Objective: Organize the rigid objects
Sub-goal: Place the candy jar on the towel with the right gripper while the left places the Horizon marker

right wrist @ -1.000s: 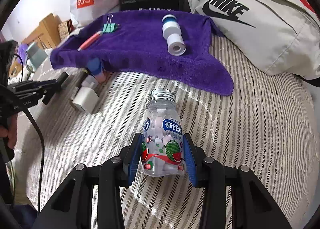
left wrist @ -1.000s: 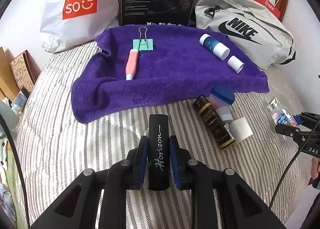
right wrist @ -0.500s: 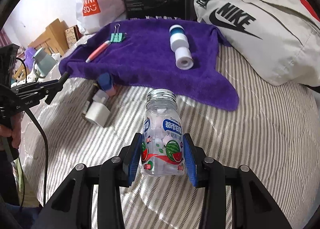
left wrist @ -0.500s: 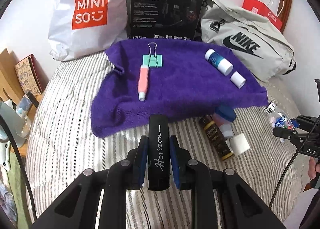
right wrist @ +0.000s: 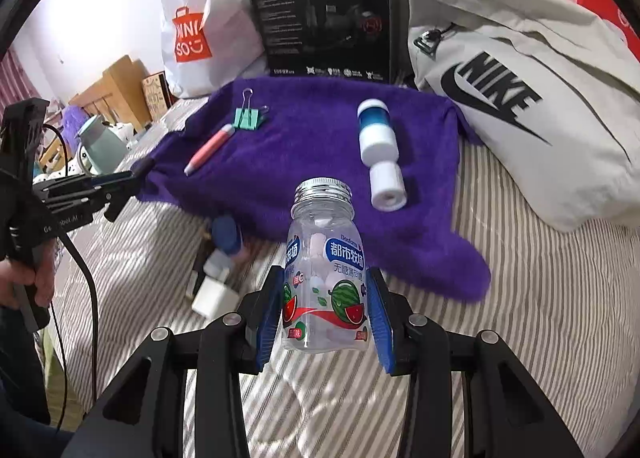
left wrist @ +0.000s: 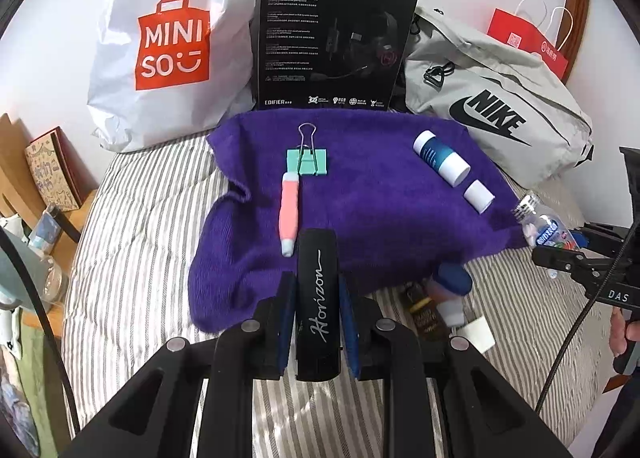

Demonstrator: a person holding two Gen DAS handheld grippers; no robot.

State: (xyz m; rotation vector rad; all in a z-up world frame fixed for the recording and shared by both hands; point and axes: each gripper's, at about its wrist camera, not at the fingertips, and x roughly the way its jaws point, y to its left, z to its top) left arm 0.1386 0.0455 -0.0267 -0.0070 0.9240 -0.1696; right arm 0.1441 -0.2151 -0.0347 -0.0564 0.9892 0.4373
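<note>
At the far left of the striped bed (left wrist: 132,226) stands a white Miniso bag (left wrist: 160,46) against the wall; to its right a black headset box (left wrist: 336,34) stands upright, and further right lies a grey Nike bag (left wrist: 500,114), with a red paper bag (left wrist: 528,42) behind it. In front of the box a purple towel (left wrist: 376,210) is spread over the bed; on its left part a green binder clip (left wrist: 307,162) lies just beyond a pink pen (left wrist: 289,214), the pen's far end about touching the clip; on its right part a blue and white tube (left wrist: 440,158) lies on its side with a small white cap (left wrist: 478,196) just nearer, apart from it.

The left tool (left wrist: 318,314) is clenched on a black Horizon case (left wrist: 318,298), which stands up between the blue pads over the near edge of the towel, near the pen's tip. To the right of it, on the bare stripes just off the towel's near edge, a blue-capped bottle (left wrist: 450,290), a dark labelled tube (left wrist: 422,310) and a white cube (left wrist: 478,334) lie close together; their contacts are blurred.

The right tool (right wrist: 326,310) is grasping a clear candy bottle (right wrist: 324,270) with a silver screw lid and a watermelon label, held upright over the near right corner of the towel; a person's hand (right wrist: 40,278) holds the left tool's grip at the left edge of the right wrist view.
</note>
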